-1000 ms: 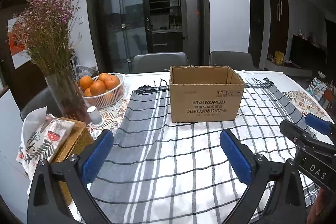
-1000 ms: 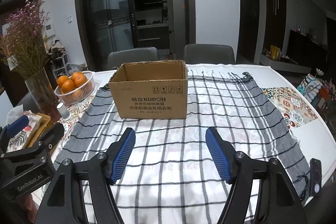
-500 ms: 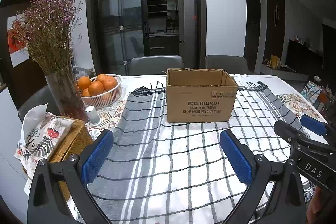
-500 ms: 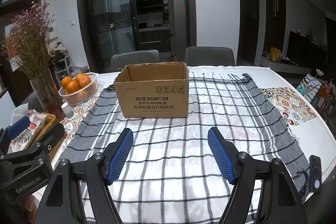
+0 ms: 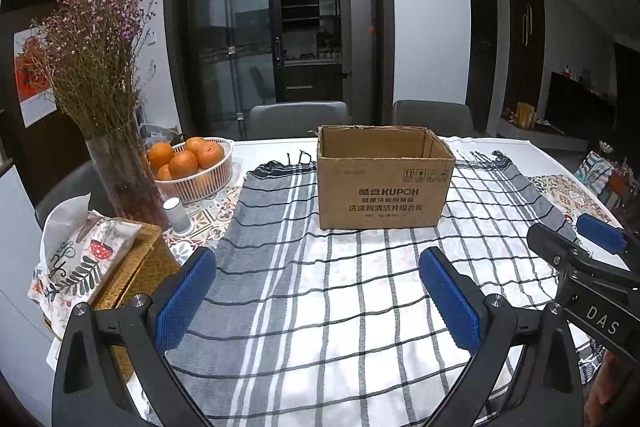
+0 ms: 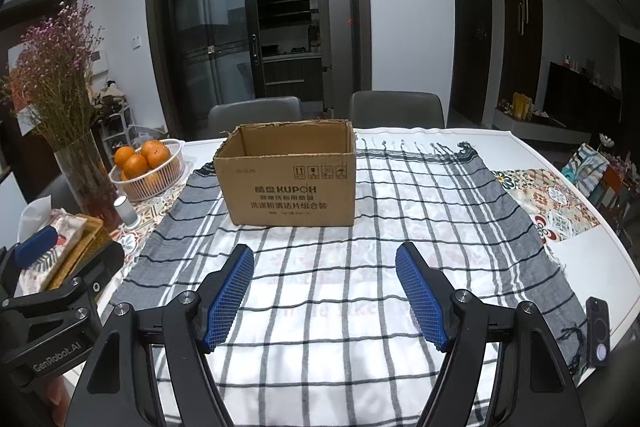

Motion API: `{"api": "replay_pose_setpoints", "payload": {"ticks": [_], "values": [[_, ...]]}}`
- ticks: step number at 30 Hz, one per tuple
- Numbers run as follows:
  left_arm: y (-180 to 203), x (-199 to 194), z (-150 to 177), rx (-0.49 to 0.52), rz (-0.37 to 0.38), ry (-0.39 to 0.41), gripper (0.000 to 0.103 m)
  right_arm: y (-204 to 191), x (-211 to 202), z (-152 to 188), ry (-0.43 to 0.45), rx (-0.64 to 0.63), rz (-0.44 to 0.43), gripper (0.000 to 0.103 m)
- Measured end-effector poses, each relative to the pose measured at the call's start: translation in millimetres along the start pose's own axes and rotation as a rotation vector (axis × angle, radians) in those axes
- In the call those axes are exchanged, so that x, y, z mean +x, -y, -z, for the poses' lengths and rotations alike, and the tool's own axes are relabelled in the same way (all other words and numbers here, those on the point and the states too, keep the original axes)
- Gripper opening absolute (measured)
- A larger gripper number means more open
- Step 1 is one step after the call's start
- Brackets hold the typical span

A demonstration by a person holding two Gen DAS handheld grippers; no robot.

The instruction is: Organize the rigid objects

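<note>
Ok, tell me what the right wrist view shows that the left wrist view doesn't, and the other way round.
Only the right wrist view shows the dark phone-like device at the table's right edge, and the right gripper head-on, open, nothing between its fingers.

Only the left wrist view shows the left gripper head-on, open and empty, and the wall poster behind the flowers.

Both share the open cardboard box on the checked cloth, the basket of oranges, the flower vase, the tissue pack and two grey chairs.
</note>
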State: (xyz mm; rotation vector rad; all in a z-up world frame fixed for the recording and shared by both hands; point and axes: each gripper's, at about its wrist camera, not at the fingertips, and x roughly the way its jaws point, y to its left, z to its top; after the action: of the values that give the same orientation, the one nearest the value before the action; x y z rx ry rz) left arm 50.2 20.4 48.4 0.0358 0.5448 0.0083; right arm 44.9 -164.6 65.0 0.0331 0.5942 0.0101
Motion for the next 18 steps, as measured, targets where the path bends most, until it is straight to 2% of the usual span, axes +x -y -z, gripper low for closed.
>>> {"api": "replay_pose_setpoints", "payload": {"ticks": [18], "values": [[2.3,-2.2,1.0,0.009,-0.014,0.013,0.103,-0.6,-0.1,0.5,0.006,0.001,-0.002,0.074]]}}
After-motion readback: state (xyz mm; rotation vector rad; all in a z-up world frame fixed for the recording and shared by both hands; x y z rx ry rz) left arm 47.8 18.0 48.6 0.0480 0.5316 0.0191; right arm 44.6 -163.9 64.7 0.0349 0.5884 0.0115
